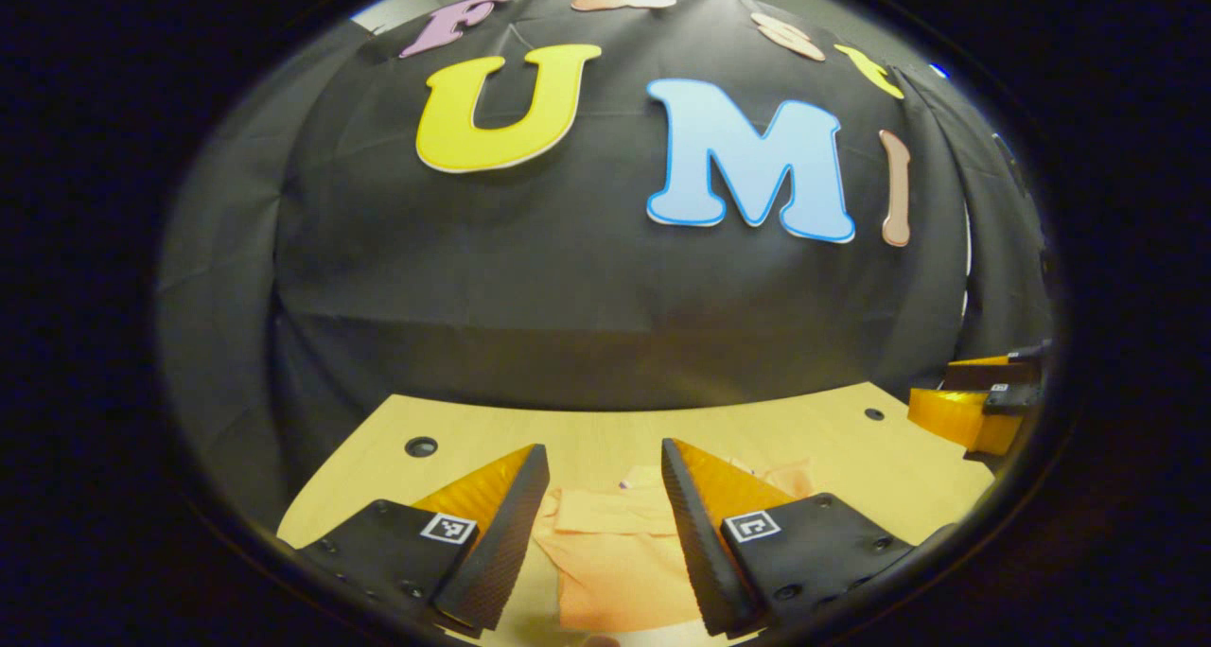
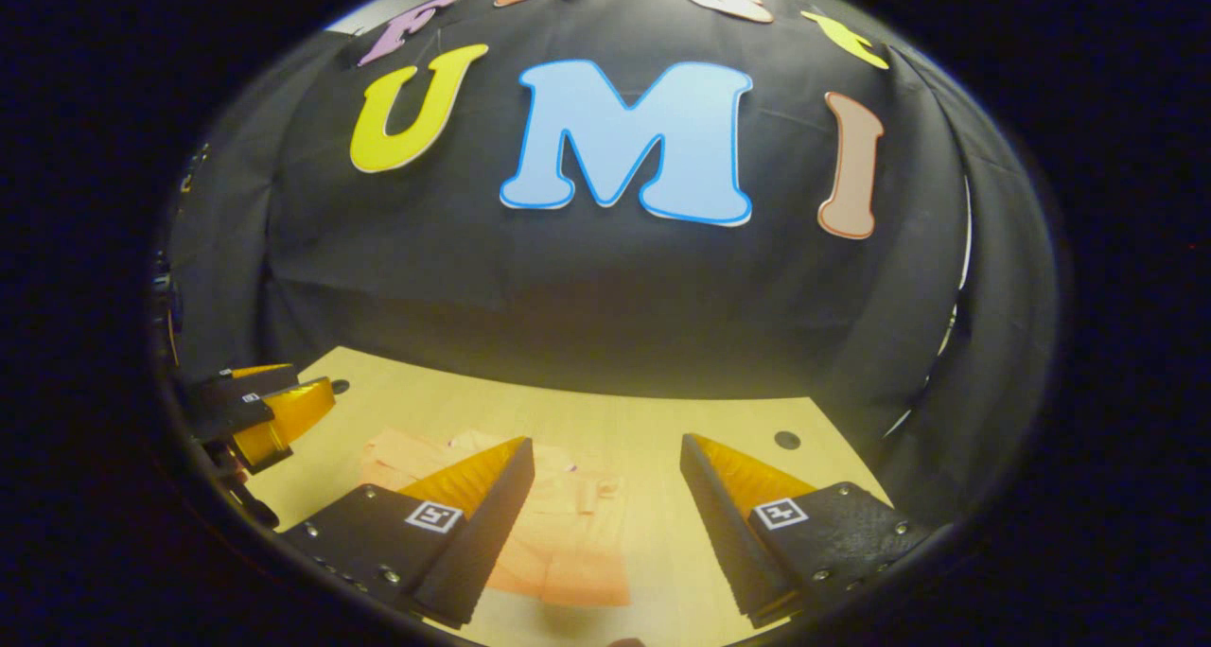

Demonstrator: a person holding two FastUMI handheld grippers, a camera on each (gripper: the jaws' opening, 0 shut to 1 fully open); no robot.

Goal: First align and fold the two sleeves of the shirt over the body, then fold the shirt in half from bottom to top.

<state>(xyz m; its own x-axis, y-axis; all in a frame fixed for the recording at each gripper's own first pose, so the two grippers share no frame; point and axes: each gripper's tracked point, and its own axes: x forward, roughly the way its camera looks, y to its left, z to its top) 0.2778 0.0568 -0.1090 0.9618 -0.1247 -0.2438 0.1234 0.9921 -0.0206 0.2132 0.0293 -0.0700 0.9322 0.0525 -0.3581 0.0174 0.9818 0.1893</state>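
Below, shirt [image 1: 615, 552] on table [image 1: 605, 429].

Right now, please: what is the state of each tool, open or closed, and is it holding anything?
Left tool: open, holding nothing, above the shirt.
Right tool: open, holding nothing, above the table.

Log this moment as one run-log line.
left gripper: open, above shirt | right gripper: open | shirt: on table

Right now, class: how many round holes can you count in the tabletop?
2 in the left gripper view: one far left, one far right. The shirt or grippers may hide more.
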